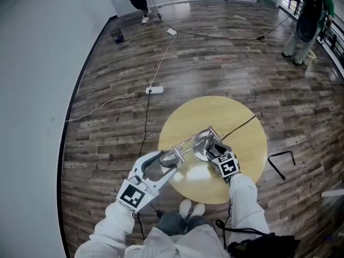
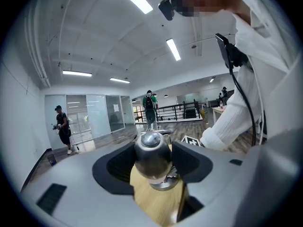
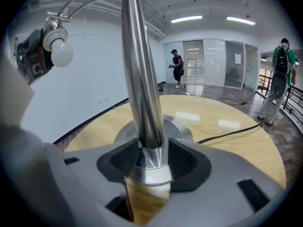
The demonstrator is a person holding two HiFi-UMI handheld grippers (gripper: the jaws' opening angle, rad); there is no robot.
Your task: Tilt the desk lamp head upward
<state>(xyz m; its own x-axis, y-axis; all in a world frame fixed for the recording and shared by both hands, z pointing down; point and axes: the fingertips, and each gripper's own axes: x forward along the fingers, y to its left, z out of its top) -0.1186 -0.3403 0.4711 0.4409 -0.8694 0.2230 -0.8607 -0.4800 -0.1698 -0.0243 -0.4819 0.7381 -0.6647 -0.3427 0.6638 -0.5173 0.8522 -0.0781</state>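
So here's where we're at: the left gripper [image 1: 165, 163] has its jaws spread wide and pressed on either side of the lamp head [image 2: 152, 154]. They're clamped on it, not hanging open. In the left gripper view the head sits dead centre between the pads. Its rounded back is up and toward us, and its open rim points down at the table [image 1: 242, 144].

The right gripper [image 3: 152, 162] is closed on the post [image 3: 142, 93] right above the round base [image 3: 177, 126], so that hand looks like the anchor.

The bit that matters, as we see it: the head hangs out at the end of the thin arm [image 1: 191, 141]. That arm runs from the top of the post toward our left side, so the left hand is the one on the head and the right is nowhere near it. The head's long axis slopes downward for now. We reckon the rim end has to swing up about the joint at the arm's tip, with the base kept pinned so the lamp doesn't tip. The bulb [image 3: 61, 53] shows high up in the right gripper view.
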